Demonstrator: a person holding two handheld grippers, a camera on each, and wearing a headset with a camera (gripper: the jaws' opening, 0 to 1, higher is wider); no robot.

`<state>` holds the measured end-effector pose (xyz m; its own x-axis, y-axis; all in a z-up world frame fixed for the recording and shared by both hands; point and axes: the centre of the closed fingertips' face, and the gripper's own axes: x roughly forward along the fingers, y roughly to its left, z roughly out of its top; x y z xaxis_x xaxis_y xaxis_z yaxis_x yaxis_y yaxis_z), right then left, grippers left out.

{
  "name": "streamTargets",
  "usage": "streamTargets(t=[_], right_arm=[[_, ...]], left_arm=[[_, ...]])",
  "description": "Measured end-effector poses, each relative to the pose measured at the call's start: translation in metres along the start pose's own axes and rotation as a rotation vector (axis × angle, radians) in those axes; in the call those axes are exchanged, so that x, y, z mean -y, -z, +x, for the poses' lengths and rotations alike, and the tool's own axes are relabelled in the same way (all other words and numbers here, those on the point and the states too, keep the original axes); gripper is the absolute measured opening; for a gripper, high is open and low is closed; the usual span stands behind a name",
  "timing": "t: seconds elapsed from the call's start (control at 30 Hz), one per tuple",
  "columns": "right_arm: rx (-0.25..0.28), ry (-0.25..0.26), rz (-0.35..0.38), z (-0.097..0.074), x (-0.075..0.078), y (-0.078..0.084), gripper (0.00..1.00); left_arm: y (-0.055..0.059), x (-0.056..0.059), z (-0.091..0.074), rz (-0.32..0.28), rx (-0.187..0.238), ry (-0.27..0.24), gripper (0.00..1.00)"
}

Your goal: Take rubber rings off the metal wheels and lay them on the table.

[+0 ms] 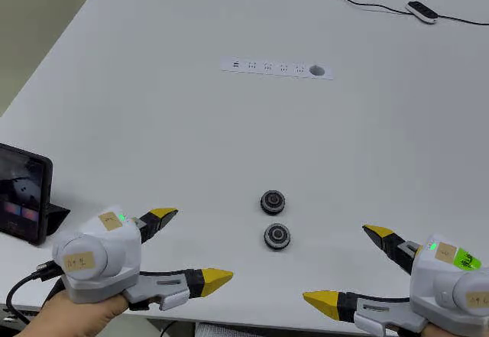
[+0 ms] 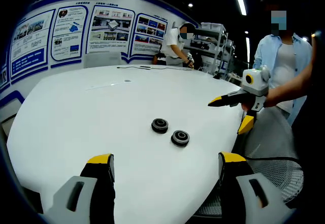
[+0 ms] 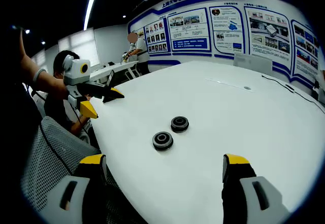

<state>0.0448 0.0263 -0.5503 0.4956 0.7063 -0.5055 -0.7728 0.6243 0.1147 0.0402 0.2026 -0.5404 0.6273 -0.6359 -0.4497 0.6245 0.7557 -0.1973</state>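
White and broad, the table (image 1: 153,85) runs far back in the head view, and at its near edge the left gripper (image 1: 199,245) and the right gripper (image 1: 340,264) hover well apart. Each has its yellow-tipped jaws spread wide and holds nothing. Smaller things lie on the table: a dark tablet (image 1: 23,192) propped at the left edge, a white power strip (image 1: 276,69) farther back, and two metal wheels (image 1: 273,202) lying flat just beside each other between the grippers, touched by neither, with dark rings (image 1: 267,236) around their rims.
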Motion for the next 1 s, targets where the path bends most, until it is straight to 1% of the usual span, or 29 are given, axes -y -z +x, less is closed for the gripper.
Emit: streamTargets(t=[0.13, 0.5, 0.87, 1.0], right_arm=[[-0.001, -0.001, 0.0, 0.001, 0.0, 0.0, 0.96], [-0.01, -0.01, 0.006, 0.004, -0.005, 0.003, 0.95], [-0.01, -0.018, 0.016, 0.01, -0.01, 0.003, 0.94], [-0.014, -0.018, 0.018, 0.011, -0.01, 0.005, 0.93]], left_arm=[[0.001, -0.002, 0.0, 0.001, 0.0, -0.002, 0.85], [0.002, 0.002, 0.005, 0.009, -0.009, 0.013, 0.82], [-0.002, 0.006, 0.012, 0.026, -0.013, 0.036, 0.73], [-0.003, 0.006, 0.016, 0.032, -0.017, 0.046, 0.72]])
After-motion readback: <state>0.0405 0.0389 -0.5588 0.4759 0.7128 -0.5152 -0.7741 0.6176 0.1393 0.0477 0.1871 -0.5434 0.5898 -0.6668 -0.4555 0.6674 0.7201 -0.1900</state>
